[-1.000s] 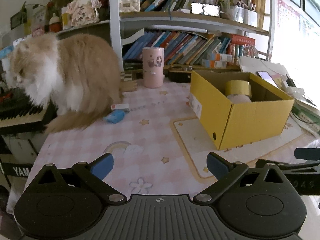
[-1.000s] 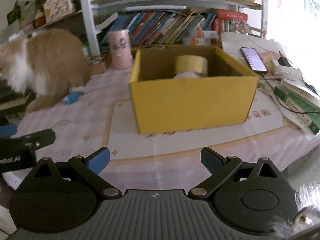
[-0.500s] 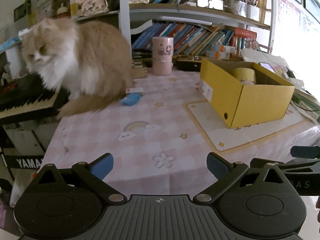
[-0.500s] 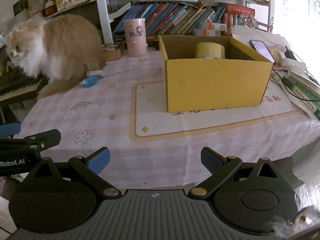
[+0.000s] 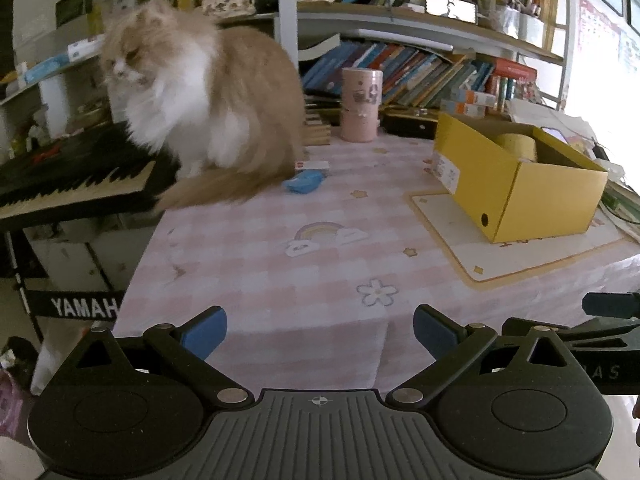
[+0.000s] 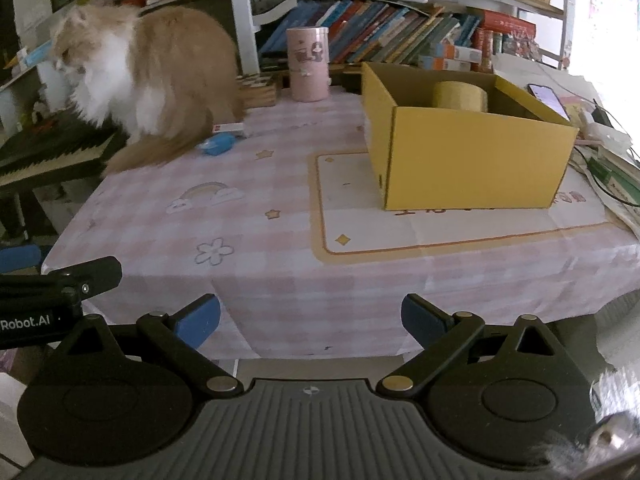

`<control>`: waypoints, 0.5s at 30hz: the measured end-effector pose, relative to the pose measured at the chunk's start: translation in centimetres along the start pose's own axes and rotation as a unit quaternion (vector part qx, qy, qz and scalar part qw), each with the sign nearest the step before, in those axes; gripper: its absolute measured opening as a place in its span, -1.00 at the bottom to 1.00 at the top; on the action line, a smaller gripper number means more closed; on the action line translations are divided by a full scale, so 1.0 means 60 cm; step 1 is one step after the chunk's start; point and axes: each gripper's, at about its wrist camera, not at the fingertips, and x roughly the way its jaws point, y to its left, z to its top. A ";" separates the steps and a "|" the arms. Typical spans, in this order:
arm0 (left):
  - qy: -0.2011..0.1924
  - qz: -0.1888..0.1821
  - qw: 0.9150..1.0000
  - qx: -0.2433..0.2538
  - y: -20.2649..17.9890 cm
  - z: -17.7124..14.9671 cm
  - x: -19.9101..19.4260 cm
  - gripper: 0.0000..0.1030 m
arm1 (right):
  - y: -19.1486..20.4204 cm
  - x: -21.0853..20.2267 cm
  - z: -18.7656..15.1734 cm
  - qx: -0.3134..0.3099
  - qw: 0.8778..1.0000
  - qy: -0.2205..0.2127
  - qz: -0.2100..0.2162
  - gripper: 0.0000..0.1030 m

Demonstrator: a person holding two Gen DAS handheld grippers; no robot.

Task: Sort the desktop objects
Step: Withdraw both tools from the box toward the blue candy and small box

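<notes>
1. Left wrist view: the left gripper (image 5: 320, 330) hangs off the near edge of the table (image 5: 260, 264), jaws spread wide and empty.
2. The right gripper (image 6: 310, 322) waits beside it, likewise parted with nothing held.
3. A roll of tape (image 6: 460, 96) sits inside the yellow box (image 6: 472, 160); a small blue object (image 5: 304, 181) and a red-and-white packet (image 5: 312, 165) lie on the cloth just beside the cat (image 5: 200, 100).
4. The step in hand looks like a pause between picks. Next likely calls for a long forward reach to the blue object, steering clear of the cat's tail.
</notes>
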 end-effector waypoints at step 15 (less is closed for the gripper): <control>-0.010 0.021 1.000 -0.020 0.041 -0.003 -0.008 0.96 | 0.044 0.004 0.008 -0.028 0.999 -0.006 0.021 0.86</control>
